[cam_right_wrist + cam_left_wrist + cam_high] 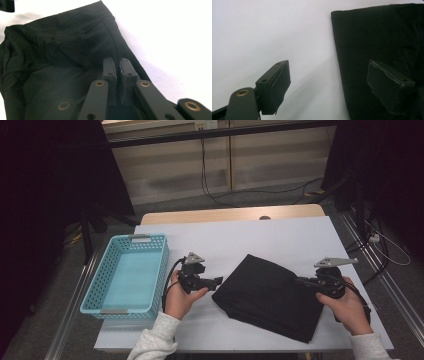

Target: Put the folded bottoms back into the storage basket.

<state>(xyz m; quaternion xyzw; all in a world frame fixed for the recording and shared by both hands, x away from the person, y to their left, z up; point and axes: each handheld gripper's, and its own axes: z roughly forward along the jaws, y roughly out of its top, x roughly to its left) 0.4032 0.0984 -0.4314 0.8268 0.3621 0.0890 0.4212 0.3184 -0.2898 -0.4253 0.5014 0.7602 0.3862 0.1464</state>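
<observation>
**Folded black cloth on the table, basket not yet filled**

From the high view, the black cloth [267, 295] lies folded into a rough rectangle on the white table [280, 232], between the two hands. The left tongs [218, 281] hover just off its near-left corner, apart from the fabric. The right tongs [301, 281] sit at the cloth's opposite edge, jaws drawn together; from here I cannot tell whether any fabric is caught in them. Well out on the far side of the left tongs stands the turquoise basket [95, 292], with nothing in it. My reading: the folding looks largely done, and what is left is a last tidy or fold and then moving the cloth to the basket.

The left gripper view gives what the overhead hides: the left tongs [329, 82] stand wide with nothing between them, one jaw over bare table, the other over the cloth's [374, 40] straight folded edge.

The right gripper view shows the right tongs [118, 75] nearly closed, a thin slit between the jaws, low over the cloth [62, 50] near its edge. It also reveals creases and a raised seam ahead of the tongs; whether they pinch a layer stays unclear.
</observation>
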